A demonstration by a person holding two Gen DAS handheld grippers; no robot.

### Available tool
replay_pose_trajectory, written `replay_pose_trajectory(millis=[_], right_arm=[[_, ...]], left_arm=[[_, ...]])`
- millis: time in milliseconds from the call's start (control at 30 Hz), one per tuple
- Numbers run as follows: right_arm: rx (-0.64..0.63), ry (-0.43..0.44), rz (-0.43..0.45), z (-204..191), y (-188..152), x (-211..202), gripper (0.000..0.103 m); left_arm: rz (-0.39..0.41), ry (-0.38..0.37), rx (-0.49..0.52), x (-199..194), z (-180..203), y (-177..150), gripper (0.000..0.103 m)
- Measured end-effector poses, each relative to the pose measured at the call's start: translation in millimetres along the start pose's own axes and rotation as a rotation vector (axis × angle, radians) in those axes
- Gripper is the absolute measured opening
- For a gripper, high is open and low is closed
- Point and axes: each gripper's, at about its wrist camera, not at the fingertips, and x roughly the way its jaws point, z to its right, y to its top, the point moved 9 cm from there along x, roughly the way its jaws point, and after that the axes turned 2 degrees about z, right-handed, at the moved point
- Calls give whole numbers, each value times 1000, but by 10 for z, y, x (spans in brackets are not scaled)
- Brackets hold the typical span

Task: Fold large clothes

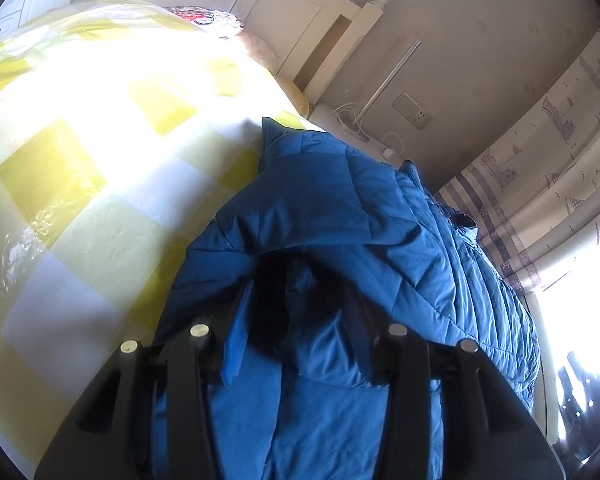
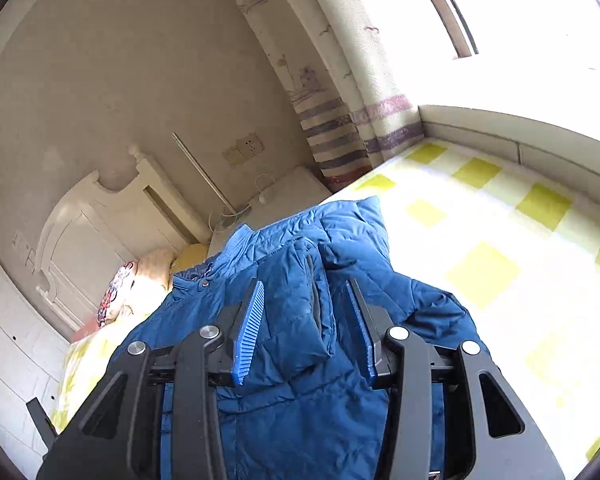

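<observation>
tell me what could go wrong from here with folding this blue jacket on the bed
1. The right gripper stands open with a folded sleeve part of the blue jacket loose between its fingers, so that fold may spring back.
2. The left gripper is buried in bunched fabric, its fingertips hidden; a lift could drag several layers and undo the fold.
3. The jacket lies near the edge of the yellow checked bedsheet, so a pull could slide it off.

Harsh window (image 2: 540, 20) glare, fisheye-warped edges
</observation>
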Motion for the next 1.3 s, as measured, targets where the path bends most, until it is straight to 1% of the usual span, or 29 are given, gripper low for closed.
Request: replay_pose_trajectory(millis=[100,167,200,233,267,300,333,433,467,533,567,600,633,667,700,733,767,833,867,900,967,1033,1100,1133,1167,1200,1233,1267,1300], right_arm=[[-227,-5,-56,-490,79,311,54],[-355,-47,-95,-693,25,594,64],[-398,-67,-137,-717,-59,753,65],[-416,-81,-204,-679,-193,930,66],[-428,-110,-301,-575,-400,1113,67],[-453,-125,-336,-498,-540,1214,68],[-474,-113,-304,-484,-585,1215,69],[-433,-107,-333,-465,-543,1134,69],[-415,-95,-306,-518,-453,1076,69],[-403,-68,-207,-624,-224,967,70],[-409,-66,-167,-680,-118,964,72],[-411,-70,-154,-678,-56,1014,75],[-412,-79,-180,-646,-27,1145,78],[-419,-108,-234,-562,-72,1317,78],[-421,-148,-315,-430,-182,1499,78],[-418,-136,-359,-362,-272,1619,81],[-417,-113,-350,-361,-277,1631,83],[-403,-131,-368,-363,-259,1565,81],[-393,-144,-360,-379,-227,1475,81],[-373,-130,-328,-416,-191,1334,81],[-355,-25,-270,-560,-208,997,83],[-432,-4,-268,-633,-398,758,88],[-517,-39,-297,-591,-666,726,88],[-553,-59,-309,-535,-797,782,89],[-562,-62,-308,-506,-872,818,90],[-572,-72,-303,-521,-863,812,90],[-578,-80,-298,-543,-854,816,90],[-584,-88,-302,-542,-860,834,90],[-588,-92,-300,-549,-853,837,90]], left_arm=[[0,-6,0,0,1,4,46],[0,-10,-2,1,0,5,46],[0,-12,-3,2,-2,5,47],[1,-14,-5,1,-3,5,47],[1,-17,-6,0,-6,5,47],[0,-19,-6,0,-2,1,48],[0,-19,-4,1,0,1,49],[-2,-21,0,7,7,1,50],[-2,-22,-1,8,6,1,50],[-2,-23,-1,6,7,1,51],[-2,-24,-1,6,8,0,51],[-2,-23,-2,5,9,-2,51],[-1,-24,-3,4,10,-2,51],[-2,-25,-4,10,9,-2,51],[-2,-29,-6,14,5,0,51],[-2,-34,-8,14,6,0,52],[-2,-36,-9,12,5,-1,52],[-2,-38,-10,5,8,-6,52],[-1,-39,-11,3,8,-8,52],[-2,-40,-12,7,14,-4,52],[-1,-39,-11,7,18,-3,52],[5,-31,-7,0,15,5,52],[20,-17,5,-34,14,14,52],[50,-2,13,-92,17,37,52],[121,20,25,-229,23,93,52],[226,28,42,-436,64,180,51],[336,8,76,-668,157,266,53],[420,-16,119,-861,286,312,55],[449,-40,162,-959,440,324,60]])
